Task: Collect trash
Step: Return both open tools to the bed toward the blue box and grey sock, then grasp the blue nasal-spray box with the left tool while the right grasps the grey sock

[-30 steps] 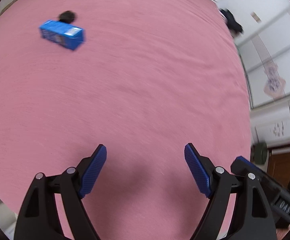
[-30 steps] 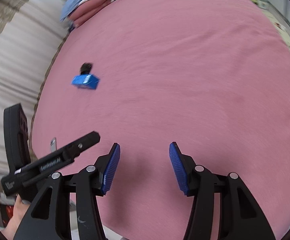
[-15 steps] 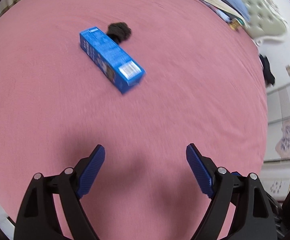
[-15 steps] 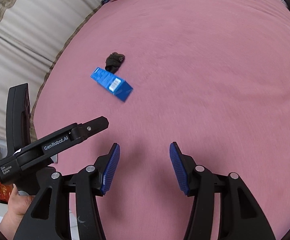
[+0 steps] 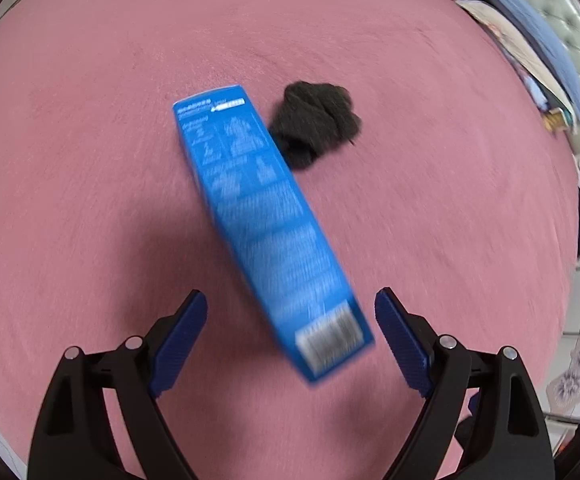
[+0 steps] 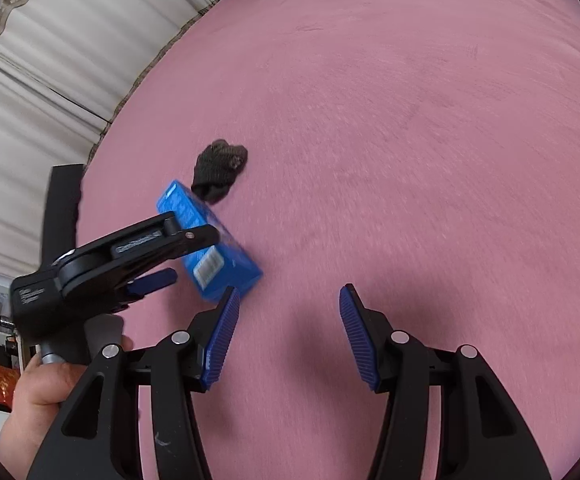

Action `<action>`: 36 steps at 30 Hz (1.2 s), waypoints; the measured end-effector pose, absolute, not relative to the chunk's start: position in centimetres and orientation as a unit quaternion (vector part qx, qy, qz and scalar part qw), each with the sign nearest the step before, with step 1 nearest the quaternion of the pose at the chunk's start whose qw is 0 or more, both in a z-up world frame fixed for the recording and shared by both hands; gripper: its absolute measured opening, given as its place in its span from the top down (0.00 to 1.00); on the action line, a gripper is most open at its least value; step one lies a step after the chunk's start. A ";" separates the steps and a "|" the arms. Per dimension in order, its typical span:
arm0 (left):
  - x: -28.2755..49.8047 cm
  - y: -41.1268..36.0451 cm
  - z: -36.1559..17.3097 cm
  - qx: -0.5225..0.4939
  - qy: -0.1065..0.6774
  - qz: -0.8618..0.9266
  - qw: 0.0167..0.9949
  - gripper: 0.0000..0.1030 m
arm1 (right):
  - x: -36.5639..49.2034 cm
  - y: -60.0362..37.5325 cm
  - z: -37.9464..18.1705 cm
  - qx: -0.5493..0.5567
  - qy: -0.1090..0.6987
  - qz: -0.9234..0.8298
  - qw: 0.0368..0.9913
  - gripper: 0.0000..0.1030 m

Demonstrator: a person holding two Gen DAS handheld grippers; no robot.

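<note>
On pink bedspread (image 5: pixel 90 160): blue box (image 5: pixel 266 224) between widening, seemingly untouching left gripper (image 5: pixel 290 332); right gripper (image 6: pixel 286 332) empty, part-open.

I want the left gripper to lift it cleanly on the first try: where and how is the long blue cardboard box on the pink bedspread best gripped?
Grip the long blue cardboard box across its narrow width, near its middle, coming down from above. It lies flat on the pink bedspread with both long sides free, and the open left gripper already straddles its near end. Keep short of the far end, where the black crumpled cloth sits close beside it.
</note>
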State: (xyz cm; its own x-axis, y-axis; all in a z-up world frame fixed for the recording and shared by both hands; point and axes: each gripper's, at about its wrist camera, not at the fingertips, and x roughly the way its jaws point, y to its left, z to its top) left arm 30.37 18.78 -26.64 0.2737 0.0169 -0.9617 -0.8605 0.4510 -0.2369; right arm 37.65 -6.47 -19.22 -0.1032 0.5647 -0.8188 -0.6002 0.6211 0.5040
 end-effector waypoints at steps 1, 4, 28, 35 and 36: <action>30.6 19.2 -27.0 -0.415 0.512 0.325 0.678 0.17 | 38.0 -6.1 -19.3 -0.015 0.601 0.437 0.669 0.50; 31.2 20.5 -28.5 -0.422 0.520 0.336 0.662 0.22 | 38.7 -4.6 -19.8 -0.014 0.599 0.443 0.667 0.50; 25.6 27.4 -28.4 -0.435 0.466 0.313 0.704 0.54 | 39.4 12.6 -25.1 0.005 0.641 0.455 0.618 0.46; 24.2 27.4 -28.3 -0.443 0.464 0.305 0.704 0.54 | 39.0 12.1 -26.1 0.008 0.665 0.426 0.613 0.86; 24.2 27.4 -28.2 -0.442 0.464 0.302 0.706 0.54 | 38.8 11.4 -25.9 0.007 0.663 0.426 0.616 0.86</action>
